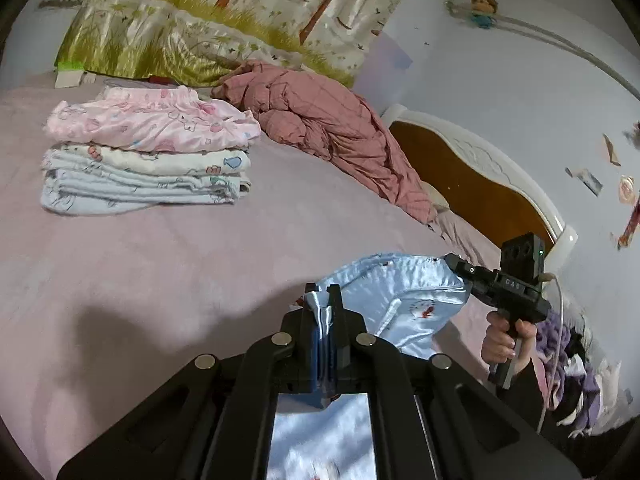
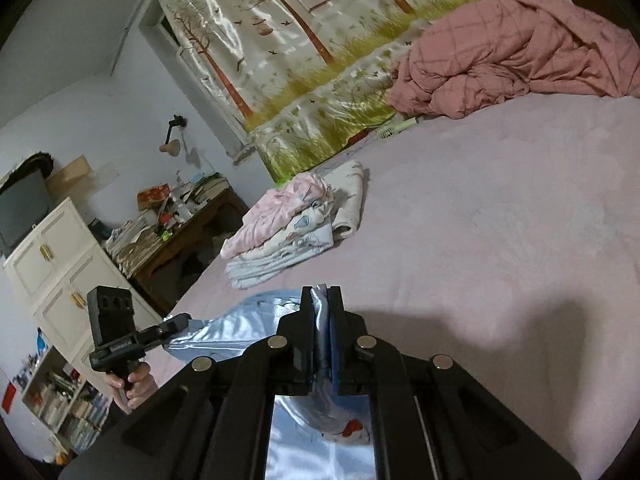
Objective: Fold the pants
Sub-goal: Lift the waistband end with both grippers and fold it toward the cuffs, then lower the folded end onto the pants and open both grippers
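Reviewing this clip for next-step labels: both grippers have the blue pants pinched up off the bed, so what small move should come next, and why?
Probably lower both together and lay the blue satin pants flat on the pink bedsheet. The left gripper and right gripper each pinch an edge, the cloth hangs bunched between them, and open bed lies ahead, short of the folded stack.

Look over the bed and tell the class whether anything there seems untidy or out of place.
The pink quilt lies crumpled in a heap at the far side of the bed, unlike the neat stack of folded clothes. The blue pants hang between both hand-held grippers, which fits the task.
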`<state>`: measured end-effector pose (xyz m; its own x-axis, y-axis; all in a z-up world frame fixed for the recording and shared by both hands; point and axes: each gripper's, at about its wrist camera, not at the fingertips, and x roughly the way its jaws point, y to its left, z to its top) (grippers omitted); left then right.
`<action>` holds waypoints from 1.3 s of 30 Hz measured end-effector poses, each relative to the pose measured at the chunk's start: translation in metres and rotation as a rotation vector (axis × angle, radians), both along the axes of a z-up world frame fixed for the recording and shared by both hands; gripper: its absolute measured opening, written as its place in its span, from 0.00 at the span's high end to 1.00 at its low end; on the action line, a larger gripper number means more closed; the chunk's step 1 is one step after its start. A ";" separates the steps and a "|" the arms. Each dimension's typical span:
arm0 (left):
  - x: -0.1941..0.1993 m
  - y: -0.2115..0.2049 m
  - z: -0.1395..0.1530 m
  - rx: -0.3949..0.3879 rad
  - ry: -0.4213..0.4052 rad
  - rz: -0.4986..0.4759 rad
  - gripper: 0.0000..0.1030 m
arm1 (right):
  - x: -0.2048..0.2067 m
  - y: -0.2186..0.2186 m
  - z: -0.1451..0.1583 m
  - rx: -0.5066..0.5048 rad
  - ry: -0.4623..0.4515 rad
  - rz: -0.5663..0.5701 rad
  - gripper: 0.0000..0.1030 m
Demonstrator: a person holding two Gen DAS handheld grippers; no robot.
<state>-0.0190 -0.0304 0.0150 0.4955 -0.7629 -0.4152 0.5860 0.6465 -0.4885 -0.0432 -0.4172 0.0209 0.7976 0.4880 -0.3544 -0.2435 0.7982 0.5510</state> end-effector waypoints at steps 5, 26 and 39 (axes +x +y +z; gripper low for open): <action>-0.030 0.015 -0.006 -0.043 0.017 -0.028 0.97 | -0.045 0.001 -0.003 -0.023 0.003 0.011 0.95; -0.067 0.005 -0.045 0.150 0.110 -0.007 0.62 | -0.095 0.018 -0.043 -0.132 0.188 0.025 0.79; -0.094 0.003 -0.037 0.173 0.078 -0.077 0.97 | -0.110 0.047 -0.028 -0.284 0.151 0.080 0.93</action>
<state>-0.1133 -0.0273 -0.0216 0.3998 -0.7108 -0.5787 0.6012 0.6799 -0.4198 -0.1536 -0.3702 -0.0067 0.6886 0.4119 -0.5968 -0.2444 0.9067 0.3438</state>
